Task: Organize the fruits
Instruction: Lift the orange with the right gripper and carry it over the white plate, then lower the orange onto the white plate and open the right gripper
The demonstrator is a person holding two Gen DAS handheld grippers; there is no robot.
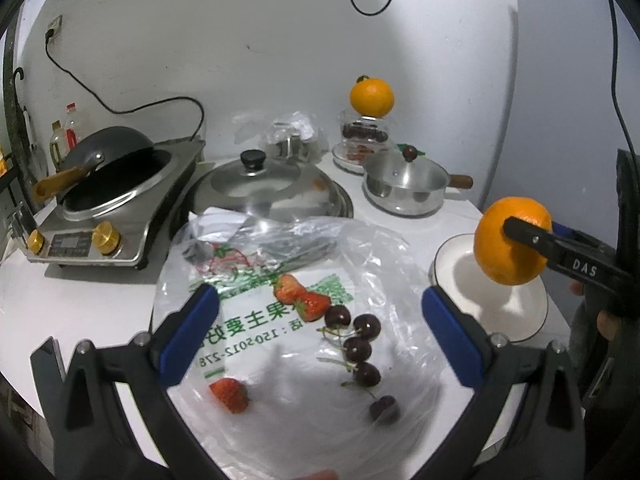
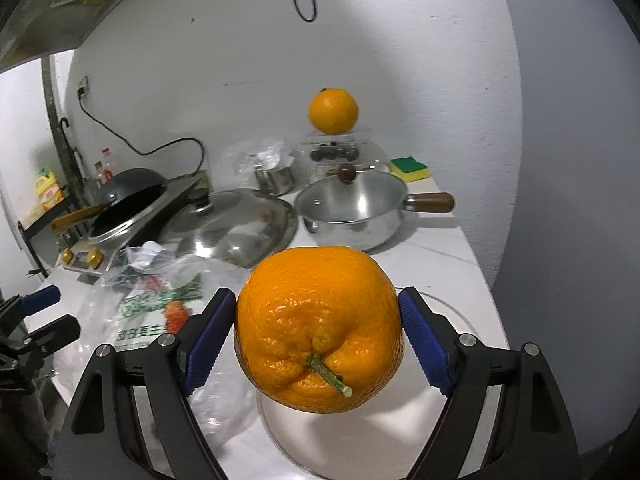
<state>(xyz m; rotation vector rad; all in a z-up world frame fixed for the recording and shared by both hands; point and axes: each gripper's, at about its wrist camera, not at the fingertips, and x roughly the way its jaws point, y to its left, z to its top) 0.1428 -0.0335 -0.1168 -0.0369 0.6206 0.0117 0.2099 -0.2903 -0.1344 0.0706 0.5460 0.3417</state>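
Note:
My right gripper (image 2: 318,338) is shut on a large orange (image 2: 318,330), held in the air above a white plate (image 2: 360,440); the left wrist view shows the same orange (image 1: 512,240) over the plate (image 1: 460,268). My left gripper (image 1: 320,312) stands open above a clear plastic bag (image 1: 304,320). On the bag lie strawberries (image 1: 302,298), another strawberry (image 1: 230,394) and several dark cherries (image 1: 358,350). A second orange (image 1: 372,96) sits on top of a glass container (image 1: 362,132) holding cherries at the back.
An induction cooker with a black wok (image 1: 108,184) stands at the left. A glass lid (image 1: 272,188) lies in the middle, a steel saucepan (image 1: 404,184) with a wooden handle behind the plate. A sponge (image 2: 408,168) and a bagged steel cup (image 2: 274,176) sit by the wall.

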